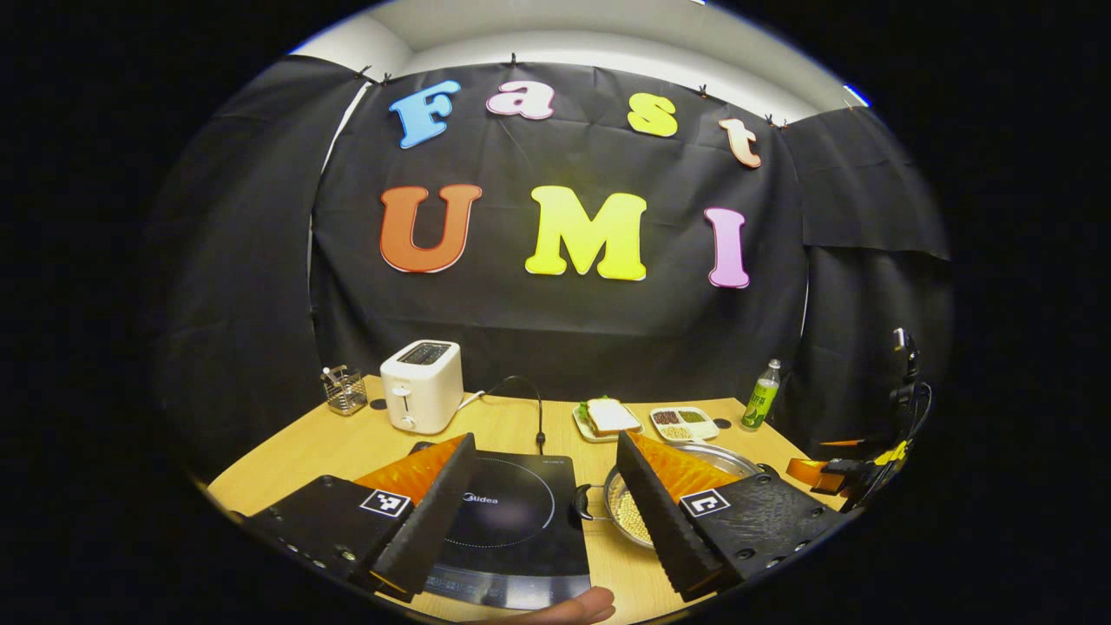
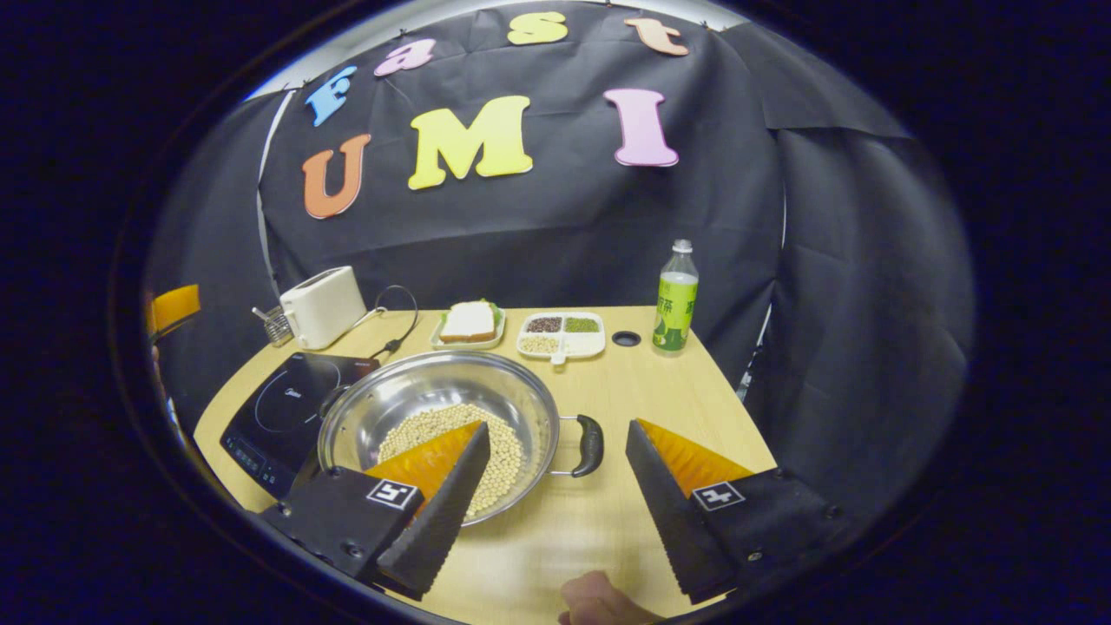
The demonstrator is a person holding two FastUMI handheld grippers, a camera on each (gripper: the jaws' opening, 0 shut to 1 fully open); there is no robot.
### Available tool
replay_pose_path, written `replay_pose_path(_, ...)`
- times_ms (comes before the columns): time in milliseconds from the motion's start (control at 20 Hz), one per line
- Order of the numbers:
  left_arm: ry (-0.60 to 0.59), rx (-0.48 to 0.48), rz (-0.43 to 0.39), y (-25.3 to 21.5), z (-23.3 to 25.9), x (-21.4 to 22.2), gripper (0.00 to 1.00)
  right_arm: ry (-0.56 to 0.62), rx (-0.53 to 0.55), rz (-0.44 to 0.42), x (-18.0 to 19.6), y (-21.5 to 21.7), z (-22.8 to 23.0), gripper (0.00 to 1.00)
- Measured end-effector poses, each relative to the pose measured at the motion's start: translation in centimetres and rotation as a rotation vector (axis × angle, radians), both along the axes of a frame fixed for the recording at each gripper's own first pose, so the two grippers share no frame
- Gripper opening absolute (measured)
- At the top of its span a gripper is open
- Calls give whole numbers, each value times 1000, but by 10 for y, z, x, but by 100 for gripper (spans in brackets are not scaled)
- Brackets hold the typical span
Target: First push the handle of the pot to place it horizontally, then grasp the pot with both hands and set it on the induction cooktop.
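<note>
Two fingers of the left gripper (image 1: 538, 512) are seen spread wide apart, with nothing held between them. They are held above the induction cooktop (image 1: 508, 521), which is laid flat on the desk (image 1: 347, 443). A fingertip (image 1: 573, 608) is seen at the bottom edge. The pot (image 1: 638, 512) is set just to the right of the cooktop, and one dark handle (image 1: 583, 502) is pointed at it.

In the right gripper view, the right gripper (image 2: 560, 495) is also held with its fingers wide apart and nothing is gripped. The pot (image 2: 438, 417) is seen on the desk beside the cooktop (image 2: 282, 412). Small pale beans (image 2: 451, 434) are held inside it. Its right handle (image 2: 588, 445) is seen between the two fingers but is not touched by them.

Farther back, a toaster (image 1: 423, 384), a sandwich plate (image 2: 469, 324), a snack tray (image 2: 562, 334) and a bottle (image 2: 676, 299) are placed.
</note>
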State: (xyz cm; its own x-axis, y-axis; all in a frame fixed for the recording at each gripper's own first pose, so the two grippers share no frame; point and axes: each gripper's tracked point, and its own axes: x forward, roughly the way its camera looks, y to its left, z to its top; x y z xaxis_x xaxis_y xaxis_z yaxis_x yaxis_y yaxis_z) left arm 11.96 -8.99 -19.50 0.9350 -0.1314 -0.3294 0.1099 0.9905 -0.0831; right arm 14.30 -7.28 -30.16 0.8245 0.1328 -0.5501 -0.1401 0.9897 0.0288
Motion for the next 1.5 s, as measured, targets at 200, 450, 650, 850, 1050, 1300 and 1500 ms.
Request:
replay_pose_path(200,56,-1,-27,-20,-27,19,97,-5,-21,-45,5,-11,-2,100)
replay_pose_path(450,174,30,-70,-41,-77,31,96,39,13,-52,9,-6,-16,100)
replay_pose_path(650,252,19,-99,-56,-109,44,96,81,47,-90,15,-11,-36,100)
replay_pose_path(850,334,22,-109,-66,-141,53,97,119,42,-120,25,-20,-59,99)
replay_pose_path(1050,405,34,-114,-69,-170,59,94,165,68,-115,32,-15,-80,94)
replay_pose_path(1300,478,53,-153,-79,-195,57,81,206,57,-103,43,-8,-97,94)
replay_pose_path(1500,494,90,-149,-73,-203,59,70,202,56,-90,50,-3,-101,85)
